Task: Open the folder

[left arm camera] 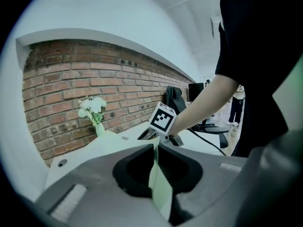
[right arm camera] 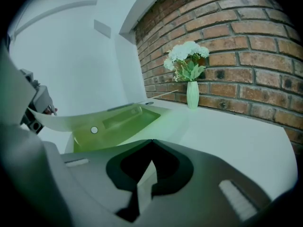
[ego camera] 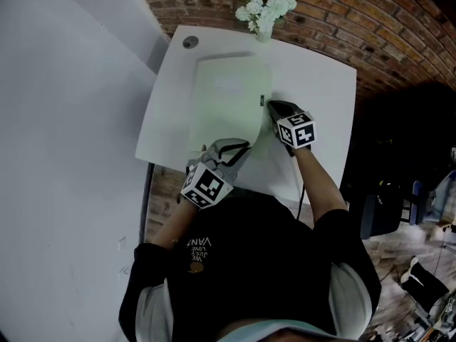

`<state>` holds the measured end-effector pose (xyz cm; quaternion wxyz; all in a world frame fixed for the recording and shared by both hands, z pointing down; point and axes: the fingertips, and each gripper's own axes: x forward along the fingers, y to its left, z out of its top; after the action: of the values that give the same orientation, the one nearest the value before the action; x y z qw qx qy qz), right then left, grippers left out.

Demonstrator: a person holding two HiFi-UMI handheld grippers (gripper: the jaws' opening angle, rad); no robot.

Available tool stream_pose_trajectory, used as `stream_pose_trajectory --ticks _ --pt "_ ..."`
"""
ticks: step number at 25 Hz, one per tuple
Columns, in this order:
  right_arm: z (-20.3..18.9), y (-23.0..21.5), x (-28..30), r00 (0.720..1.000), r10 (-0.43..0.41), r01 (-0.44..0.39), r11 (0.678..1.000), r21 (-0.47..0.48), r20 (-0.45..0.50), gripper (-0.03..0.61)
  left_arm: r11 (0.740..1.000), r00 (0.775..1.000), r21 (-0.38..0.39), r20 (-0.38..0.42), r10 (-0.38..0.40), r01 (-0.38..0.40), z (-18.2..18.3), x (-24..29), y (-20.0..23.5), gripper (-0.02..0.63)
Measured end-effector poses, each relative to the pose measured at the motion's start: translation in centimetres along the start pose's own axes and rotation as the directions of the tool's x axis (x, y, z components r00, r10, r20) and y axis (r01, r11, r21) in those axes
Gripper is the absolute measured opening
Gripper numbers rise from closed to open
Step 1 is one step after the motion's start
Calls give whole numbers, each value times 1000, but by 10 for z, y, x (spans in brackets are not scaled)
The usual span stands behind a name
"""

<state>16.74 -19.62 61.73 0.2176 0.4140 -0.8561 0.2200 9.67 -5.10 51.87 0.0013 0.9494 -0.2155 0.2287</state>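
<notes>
A pale green folder lies flat on the white worktop, near its middle, with its far end toward the brick wall; its front cover is peeled up at the near right corner and curls toward the left, while the rest of the folder stays on the surface. The left gripper sits at the near edge of the folder, its fingers clenched on that lifted corner; in the left gripper view the thin green sheet runs straight between the closed fingers. The right gripper rests at the folder's right-hand edge, beside a small dark clasp; its fingers are pinched together on a pale thin edge of the folder down at the worktop. From the right gripper view the raised cover arches over the open green inside, and a round snap shows on it. A vase of white flowers stands at the far edge of the worktop, just beyond the folder; a round cable hole sits at the far left corner.
</notes>
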Motion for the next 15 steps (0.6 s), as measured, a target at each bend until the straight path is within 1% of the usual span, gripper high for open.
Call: stream_pose_trajectory --ticks 6,15 --pt "0 0 0 1000 -14 14 1000 1 -13 0 998 996 26 71 60 -62 27 -33 19 20" --pt "-1 -1 1 998 -45 45 999 3 -50 0 986 977 1 136 164 -165 35 -82 49 14"
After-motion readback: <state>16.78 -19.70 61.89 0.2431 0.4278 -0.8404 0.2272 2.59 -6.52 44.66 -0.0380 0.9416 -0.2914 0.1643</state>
